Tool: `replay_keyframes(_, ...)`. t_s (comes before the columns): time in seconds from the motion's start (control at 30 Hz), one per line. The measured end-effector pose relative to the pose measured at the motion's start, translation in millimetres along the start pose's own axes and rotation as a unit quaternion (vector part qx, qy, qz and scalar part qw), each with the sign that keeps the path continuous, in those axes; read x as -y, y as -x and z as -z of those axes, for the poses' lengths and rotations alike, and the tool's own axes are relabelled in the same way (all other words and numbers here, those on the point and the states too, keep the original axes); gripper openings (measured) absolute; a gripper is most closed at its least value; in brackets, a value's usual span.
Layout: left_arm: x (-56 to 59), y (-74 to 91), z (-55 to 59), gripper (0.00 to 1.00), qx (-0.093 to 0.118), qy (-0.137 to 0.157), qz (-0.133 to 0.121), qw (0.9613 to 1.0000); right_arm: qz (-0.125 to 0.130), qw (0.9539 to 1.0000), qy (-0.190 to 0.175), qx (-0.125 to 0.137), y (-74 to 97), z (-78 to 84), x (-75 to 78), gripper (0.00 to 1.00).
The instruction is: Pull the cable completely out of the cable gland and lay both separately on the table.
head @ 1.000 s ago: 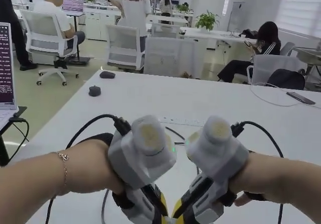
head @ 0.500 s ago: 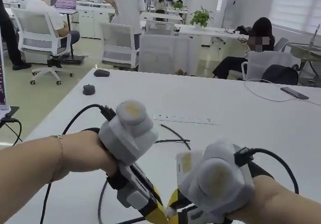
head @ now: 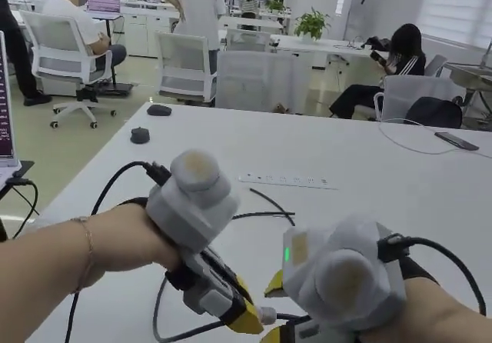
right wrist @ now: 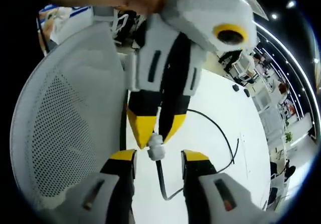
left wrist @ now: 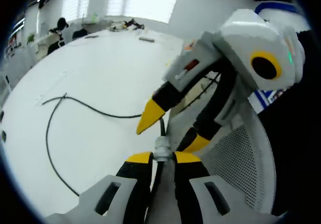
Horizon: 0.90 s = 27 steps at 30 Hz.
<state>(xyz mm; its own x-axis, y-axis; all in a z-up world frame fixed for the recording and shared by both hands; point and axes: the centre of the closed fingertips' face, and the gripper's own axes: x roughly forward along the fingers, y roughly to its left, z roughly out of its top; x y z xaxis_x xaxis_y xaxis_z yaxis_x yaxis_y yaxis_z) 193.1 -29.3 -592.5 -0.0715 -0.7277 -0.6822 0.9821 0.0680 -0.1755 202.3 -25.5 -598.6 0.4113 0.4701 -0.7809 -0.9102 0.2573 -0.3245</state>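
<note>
Centrally, we find the cable gland (left wrist: 161, 147), a small white fitting with a rounded, stepped body, plastic by its look. It is clamped between the black, yellow-tipped jaws of the left gripper (left wrist: 161, 158), which is clenched on it. The cable (left wrist: 95, 112), thin, black and round, passes through the gland. One part runs back between the left jaws. The other part leaves the front and sweeps in a wide loop over the worktop (left wrist: 100, 63), which is smooth, white and matt.

In the right gripper view, the gland (right wrist: 155, 147) sits just ahead of the right gripper (right wrist: 158, 157) and between its two tips, touching neither. We read this gripper as released, its jaws spread well wider than the gland. A short black length of cable (right wrist: 161, 181) drops from the gland between these jaws.

In the head view the two grippers meet tip to tip over the near part of the worktop (head: 346, 158). A white perforated mesh panel (right wrist: 65, 123), curved in outline, lies close beside them.
</note>
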Motion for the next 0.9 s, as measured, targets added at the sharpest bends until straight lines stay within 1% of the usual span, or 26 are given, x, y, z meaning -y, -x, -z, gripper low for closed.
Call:
replay_keyframes(0.03,2.4,0.7,-5.8,0.17,0.016,-0.014,-0.006,0.9998,0.002,1.0,0.0,-0.004,1.4,2.6,2.7,0.36)
replay_keyframes(0.07,5.9,2.0,-10.7,0.17,0.029,-0.038,-0.015,0.9988,0.002,1.0,-0.003,-0.007,2.8,5.8,6.2,0.33)
replay_keyframes(0.1,6.1,2.9,-12.4,0.17,0.033,-0.051,-0.028,0.9977,0.003,1.0,-0.006,-0.007,3.6,7.3,7.7,0.31)
replay_keyframes(0.13,2.2,4.4,-14.3,0.17,0.033,-0.074,-0.056,0.9951,0.007,0.9999,-0.013,-0.003,4.2,8.0,10.4,0.3)
replay_keyframes(0.17,1.0,5.4,-16.6,0.17,0.035,-0.108,-0.074,0.9908,0.009,0.9998,-0.016,0.0,4.9,7.7,11.1,0.28)
replay_keyframes(0.2,0.3,6.3,-17.9,0.17,0.035,-0.131,-0.089,0.9868,0.007,0.9998,-0.017,0.003,5.4,7.9,11.2,0.24)
replay_keyframes(0.23,-1.4,7.9,-19.1,0.17,0.034,-0.155,-0.109,0.9812,-0.001,0.9997,-0.022,0.007,5.2,8.2,8.5,0.2)
replay_keyframes(0.27,-3.0,9.0,-19.1,0.17,0.032,-0.161,-0.121,0.979,-0.003,0.9996,-0.026,0.006,4.5,9.3,7.3,0.12)
replay_keyframes(0.3,-3.8,9.9,-15.9,0.17,0.024,-0.159,-0.131,0.9782,0.0,0.9998,-0.021,0.004,3.8,11.4,6.3,0.07)
replay_keyframes(0.33,-4.1,8.7,-15.9,0.17,0.024,-0.167,-0.133,0.9767,0.008,0.9998,-0.016,0.005,3.8,11.9,8.0,0.04)
replay_keyframes(0.4,-10.6,9.7,-9.0,0.17,0.004,-0.187,-0.159,0.9694,0.013,0.9997,-0.021,-0.001,2.8,16.9,9.1,0.03)
replay_keyframes(0.43,-15.7,10.8,-1.8,0.17,-0.013,-0.186,-0.173,0.967,0.019,0.9995,-0.024,-0.005,2.7,21.9,11.1,0.03)
replay_keyframes(0.47,-16.6,10.3,0.8,0.16,-0.014,-0.183,-0.173,0.9676,0.02,0.9994,-0.028,-0.007,2.8,25.5,11.9,0.03)
replay_keyframes(0.5,-16.7,10.1,2.1,0.16,-0.011,-0.181,-0.172,0.9684,0.02,0.9992,-0.034,-0.006,2.9,28.1,11.5,0.03)
replay_keyframes(0.53,-18.7,11.8,5.1,0.16,-0.011,-0.174,-0.172,0.9695,0.019,0.9989,-0.042,-0.003,3.5,30.0,11.0,0.03)
replay_keyframes(0.57,-19.5,12.4,7.7,0.16,-0.013,-0.171,-0.173,0.9699,0.021,0.9985,-0.051,-0.001,4.8,33.1,11.1,0.03)
replay_keyframes(0.6,-21.8,14.9,10.9,0.16,-0.018,-0.173,-0.177,0.9687,0.023,0.9981,-0.057,-0.001,5.5,35.8,11.4,0.03)
replay_keyframes(0.67,-24.4,17.9,14.5,0.16,-0.024,-0.173,-0.182,0.9676,0.023,0.9979,-0.06,-0.003,6.8,42.8,11.0,0.03)
replay_keyframes(0.8,-28.6,24.0,19.3,0.16,-0.024,-0.162,-0.186,0.9689,0.027,0.9967,-0.076,-0.013,9.3,58.2,13.4,0.03)
replay_keyframes(0.9,-32.6,26.9,23.2,0.16,-0.032,-0.154,-0.194,0.9684,0.027,0.9962,-0.08,-0.022,10.5,68.3,14.1,0.02)
